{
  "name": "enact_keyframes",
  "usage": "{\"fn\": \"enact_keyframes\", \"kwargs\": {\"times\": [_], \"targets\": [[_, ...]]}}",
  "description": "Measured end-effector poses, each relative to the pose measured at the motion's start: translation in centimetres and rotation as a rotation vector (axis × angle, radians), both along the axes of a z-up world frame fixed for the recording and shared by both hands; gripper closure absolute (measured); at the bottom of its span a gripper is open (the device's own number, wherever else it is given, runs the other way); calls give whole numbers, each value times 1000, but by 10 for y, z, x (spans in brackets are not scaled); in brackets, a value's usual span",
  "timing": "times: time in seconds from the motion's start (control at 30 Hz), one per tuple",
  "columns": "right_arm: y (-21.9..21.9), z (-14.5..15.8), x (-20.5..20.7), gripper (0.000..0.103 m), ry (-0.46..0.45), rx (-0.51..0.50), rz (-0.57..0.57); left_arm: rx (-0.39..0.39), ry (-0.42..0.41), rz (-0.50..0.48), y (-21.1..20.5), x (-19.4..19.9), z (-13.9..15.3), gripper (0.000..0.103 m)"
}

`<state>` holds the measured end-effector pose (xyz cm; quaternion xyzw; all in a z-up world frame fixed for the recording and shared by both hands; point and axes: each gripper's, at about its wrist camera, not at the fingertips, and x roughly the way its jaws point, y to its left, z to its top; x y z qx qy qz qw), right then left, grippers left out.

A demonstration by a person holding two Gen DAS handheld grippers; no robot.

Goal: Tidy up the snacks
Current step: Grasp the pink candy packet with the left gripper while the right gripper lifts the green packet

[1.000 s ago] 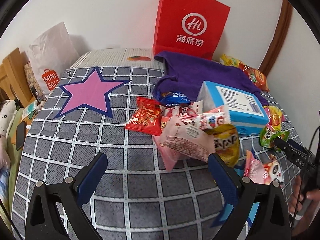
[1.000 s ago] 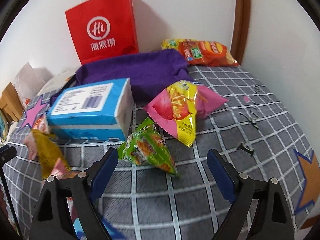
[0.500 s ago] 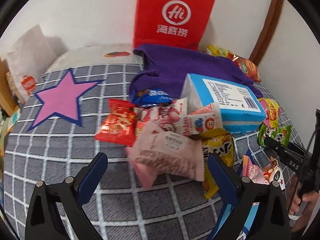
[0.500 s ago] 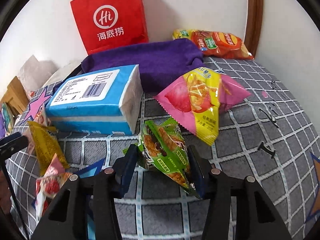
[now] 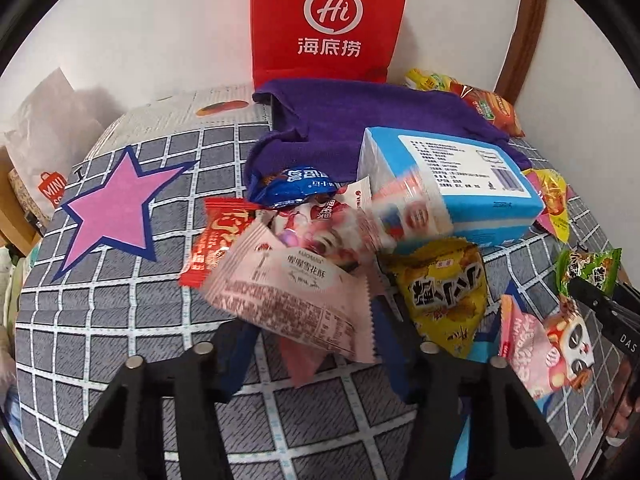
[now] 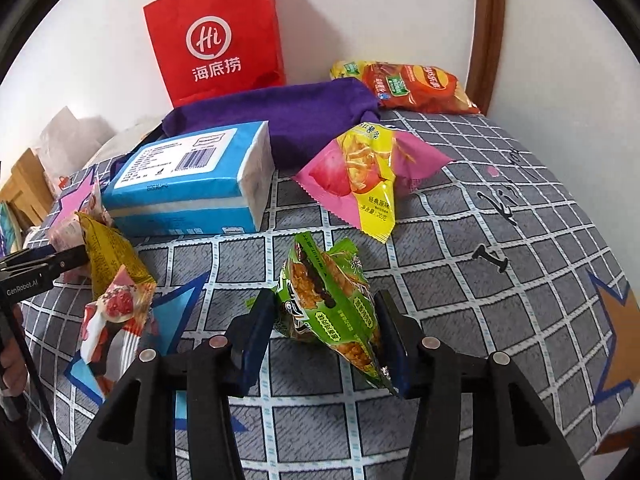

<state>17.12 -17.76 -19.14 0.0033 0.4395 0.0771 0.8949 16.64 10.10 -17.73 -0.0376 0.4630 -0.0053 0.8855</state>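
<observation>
while both claws are busy at once, treat this as two separate pickups and check each grip before lifting. right gripper (image 6: 324, 340) has its blue pads pressed on both sides of the green snack pack (image 6: 330, 304), which sits on the grid bedspread (image 6: 500, 320) just in front of the pink-yellow chips bag (image 6: 360, 176). looks like a firm pinch across the pack's lower half, so w/ a puffy bag like that, don't squeeze harder or it may pop or slide out; lift straight up, slow.

left gripper (image 5: 308, 344) is closing on the pale pink snowflake-crisp pack (image 5: 292, 292), which lies tilted at the near edge of the snack pile, leaning over a red packet (image 5: 216, 240) and beside the yellow pack (image 5: 444, 296). pack is between the jaws, but the pads are hidden under it, so can't tell if they press yet. judgement: finish the close before moving, catch the body and not just the crimped end, and pull toward the bare bedspread so the pile doesn't drag along. blue tissue box (image 5: 460, 184) and purple cloth (image 5: 360, 120) sit behind the pile; keep clear of them. a red paper bag (image 5: 328, 20) stands at the wall; whether it's the drop spot isn't clear.
</observation>
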Motion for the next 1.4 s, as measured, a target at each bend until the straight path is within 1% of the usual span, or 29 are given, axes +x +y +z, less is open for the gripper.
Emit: {"fn": "enact_keyframes", "kwargs": {"times": [0.03, 0.1, 0.13, 0.17, 0.2, 0.27, 0.37, 0.57, 0.63, 0.7, 0.73, 0.8, 0.97, 1.07, 1.1, 1.2, 1.23, 1.37, 1.4], "targets": [[0, 2, -2, 53, 0, 7, -1, -8, -1, -1, 2, -2, 1, 58], [0, 6, -5, 53, -3, 10, -4, -25, 3, -1, 8, -7, 4, 68], [1, 8, -7, 53, -5, 6, -6, -32, 4, 1, 10, -8, 5, 70], [1, 10, -9, 53, -8, 3, -7, -46, 7, 1, 14, -11, 6, 74], [1, 13, -10, 53, -11, 5, -6, -58, 10, 0, 17, -12, 6, 80], [2, 18, -14, 53, -14, 10, -3, -81, 17, -3, 21, -15, 8, 86], [3, 24, -18, 53, -21, 9, -1, -81, 11, -8, 24, -20, 12, 89], [1, 29, -24, 53, -20, 19, 1, -73, 19, -6, 24, -24, 14, 89], [1, 28, -25, 53, -14, 17, -3, -79, 19, -4, 25, -21, 14, 81], [-1, 26, -25, 53, -6, 17, -7, -89, 19, 9, 28, -15, 14, 43], [-1, 24, -25, 53, -2, 17, -9, -93, 7, 18, 29, -14, 14, 39], [-3, 21, -24, 53, 4, 12, -16, -91, -1, 39, 33, -8, 14, 38], [-5, 16, -19, 53, 14, 10, -27, -78, 48, 86, 42, 14, -1, 38], [-5, 14, -16, 53, 18, 2, -28, -14, 60, 104, 45, 15, -9, 37], [-5, 13, -14, 53, 20, 1, -27, -14, 56, 102, 47, 13, -11, 32], [-4, 12, -12, 53, 21, 0, -28, -31, 57, 105, 55, 7, -14, 23], [-3, 12, -11, 53, 20, 1, -27, -40, 56, 110, 58, 5, -15, 22], [2, 12, -9, 53, 18, 7, -15, -113, 40, 131, 72, -1, -20, 22], [3, 11, -8, 53, 18, 7, -11, -105, 35, 126, 73, -1, -19, 28]]}}
